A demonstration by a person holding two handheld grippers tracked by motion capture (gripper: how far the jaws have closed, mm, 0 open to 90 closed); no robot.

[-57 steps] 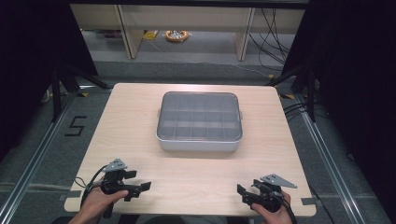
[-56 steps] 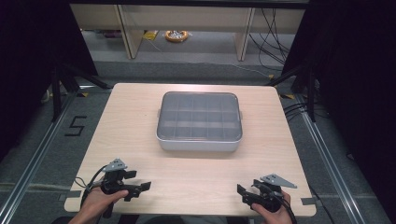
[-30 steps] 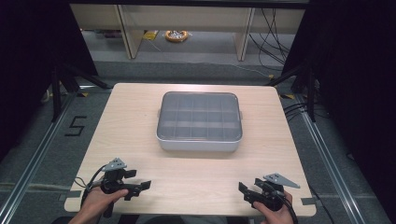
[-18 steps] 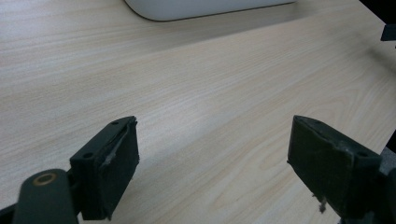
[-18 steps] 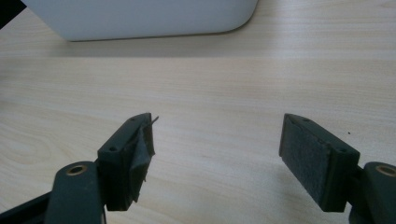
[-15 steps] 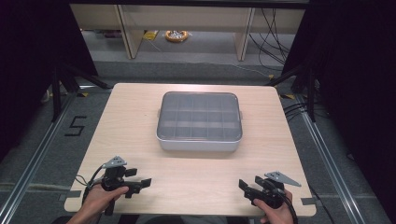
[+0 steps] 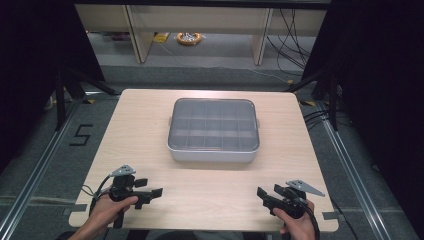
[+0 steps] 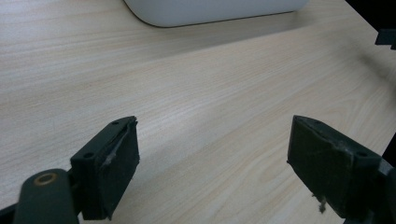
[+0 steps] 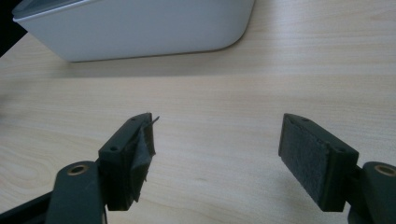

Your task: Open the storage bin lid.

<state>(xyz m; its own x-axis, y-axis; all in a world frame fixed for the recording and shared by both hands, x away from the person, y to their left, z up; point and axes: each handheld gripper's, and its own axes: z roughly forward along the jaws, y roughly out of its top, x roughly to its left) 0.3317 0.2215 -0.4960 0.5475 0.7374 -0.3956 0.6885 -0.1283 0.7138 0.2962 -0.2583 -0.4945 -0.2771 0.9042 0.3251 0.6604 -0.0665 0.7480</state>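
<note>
Worktop (image 7: 135,140) of pale wood carried the lidded white compartment box (image 7: 214,131) at its middle. Floor tape beside it read "5" (image 7: 80,135). I held my left gripper (image 7: 152,193) and right gripper (image 7: 262,196) low at the near edge, well apart, jaws spread, empty.
</note>
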